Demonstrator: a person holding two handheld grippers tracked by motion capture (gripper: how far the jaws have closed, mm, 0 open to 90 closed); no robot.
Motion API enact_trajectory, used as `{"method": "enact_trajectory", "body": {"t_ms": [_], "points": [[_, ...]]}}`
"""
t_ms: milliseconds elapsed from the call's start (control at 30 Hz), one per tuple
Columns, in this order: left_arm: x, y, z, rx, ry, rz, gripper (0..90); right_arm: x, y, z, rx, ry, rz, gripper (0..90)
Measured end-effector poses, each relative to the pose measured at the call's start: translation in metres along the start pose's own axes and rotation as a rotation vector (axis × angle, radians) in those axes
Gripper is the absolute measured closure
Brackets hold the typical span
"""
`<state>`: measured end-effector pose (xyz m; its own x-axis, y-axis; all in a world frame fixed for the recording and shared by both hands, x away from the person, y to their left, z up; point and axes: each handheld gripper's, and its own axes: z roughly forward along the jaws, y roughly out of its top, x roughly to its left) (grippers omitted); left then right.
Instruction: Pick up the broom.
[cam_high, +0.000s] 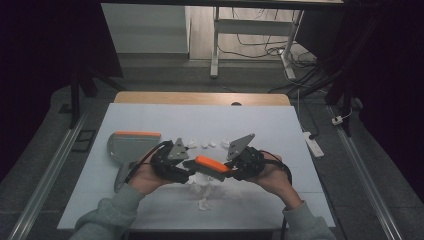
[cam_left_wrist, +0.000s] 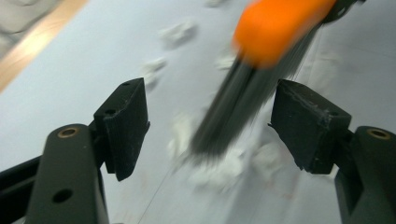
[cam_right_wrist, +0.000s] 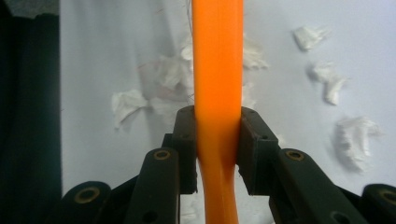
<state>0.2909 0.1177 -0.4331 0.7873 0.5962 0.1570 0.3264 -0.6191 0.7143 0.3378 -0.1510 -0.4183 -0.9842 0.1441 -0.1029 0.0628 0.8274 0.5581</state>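
An orange-handled brush (cam_high: 212, 167) with dark bristles (cam_left_wrist: 233, 112) is clamped by its handle (cam_right_wrist: 218, 70) in my right gripper (cam_right_wrist: 218, 126), which is shut on it just right of the table's middle (cam_high: 229, 170). The bristles rest on a heap of white paper scraps (cam_high: 202, 186). My left gripper (cam_high: 188, 168) faces the brush from the left. Its jaws stand open (cam_left_wrist: 210, 107) to either side of the bristles without touching them. More scraps (cam_right_wrist: 352, 137) lie scattered around.
A grey dustpan (cam_high: 131, 145) with an orange lip lies on the white table cover (cam_high: 260, 125) at the left, its handle by the left hand. Small scraps (cam_high: 207, 144) sit behind the grippers, another (cam_high: 204, 204) near the front edge. A power strip (cam_high: 313, 143) lies on the floor at right.
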Motion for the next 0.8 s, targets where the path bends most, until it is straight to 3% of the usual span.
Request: {"method": "enact_trajectory", "body": {"t_ms": [67, 200, 267, 333, 633, 800], "points": [[0.002, -0.013, -0.007, -0.02, 0.016, -0.055, 28.5, -0.003, -0.002, -0.002, -0.02, 0.0, 0.024, 70.9], [0.004, -0.036, -0.02, -0.036, 0.054, -0.103, 28.5, -0.009, -0.007, -0.004, -0.04, -0.023, 0.06, 70.9], [0.004, -0.046, -0.026, -0.034, 0.108, -0.125, 25.8, -0.011, -0.008, -0.005, -0.045, -0.036, 0.073, 70.9], [0.007, -0.055, -0.032, -0.032, 0.135, -0.146, 24.2, -0.013, -0.01, -0.007, -0.053, -0.053, 0.09, 70.9], [0.012, -0.095, -0.053, -0.059, 0.127, -0.255, 24.1, -0.023, -0.019, -0.02, -0.104, -0.115, 0.149, 70.9], [0.019, -0.115, -0.059, -0.067, 0.158, -0.312, 24.1, -0.028, -0.025, -0.027, -0.121, -0.147, 0.185, 70.9]]}}
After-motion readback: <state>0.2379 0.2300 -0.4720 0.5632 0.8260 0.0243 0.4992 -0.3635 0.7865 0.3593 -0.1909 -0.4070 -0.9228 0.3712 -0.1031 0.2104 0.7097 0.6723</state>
